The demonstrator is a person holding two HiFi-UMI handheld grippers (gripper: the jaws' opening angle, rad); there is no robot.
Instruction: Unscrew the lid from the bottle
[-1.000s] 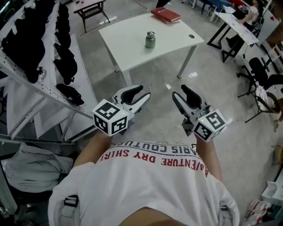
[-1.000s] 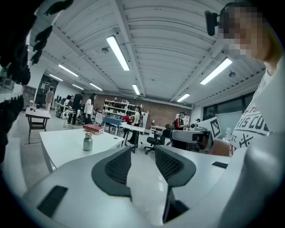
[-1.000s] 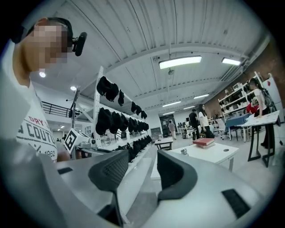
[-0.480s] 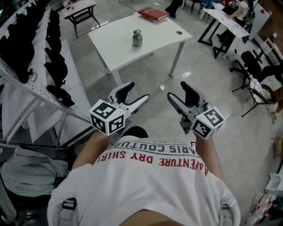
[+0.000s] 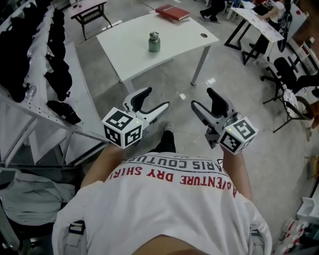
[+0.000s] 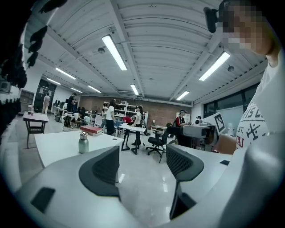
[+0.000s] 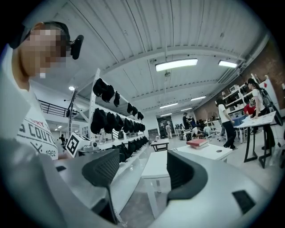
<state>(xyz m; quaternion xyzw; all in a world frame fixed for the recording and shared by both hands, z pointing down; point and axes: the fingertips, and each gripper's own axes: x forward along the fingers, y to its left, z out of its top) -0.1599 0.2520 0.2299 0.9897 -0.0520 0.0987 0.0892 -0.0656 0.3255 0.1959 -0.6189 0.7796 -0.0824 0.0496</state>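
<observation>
Step in hand: approach / pre-grasp. Nothing touched yet.

L tongs point(image 5: 155, 98) & R tongs point(image 5: 201, 97): both held in front of torso, above grey floor, pointing fwd toward white rectangular tabletop point(image 5: 130, 47). Both sets are opening at this moment and already wide. Nothing between pads in either gripper view. L tongs point(image 6: 143, 156) frame only floor + distant desks. R tongs point(image 7: 138, 171) frame only floor + a tabletop edge.

Task obj: small grey-green metal bottle point(image 5: 154, 44), upright, mid-tabletop toward far side, well apart from both tongs. Silver screw lid point(image 5: 154, 34) on top, looks seated, so unscrewing not begun. Flat red book point(image 5: 172, 12) lies at far corner, apart from bottle. In L gripper view, bottle point(image 6: 83, 143) sits left of the tongs' gap. Not made out in R gripper view.

Next (judgement): close in on tabletop. One set of tongs clamps bottle body to stop spin; the other takes lid & twists. Lid is small and round, so it needs a centred, firm pinch. Bottle looks light and may tip if nudged before it is held.
</observation>
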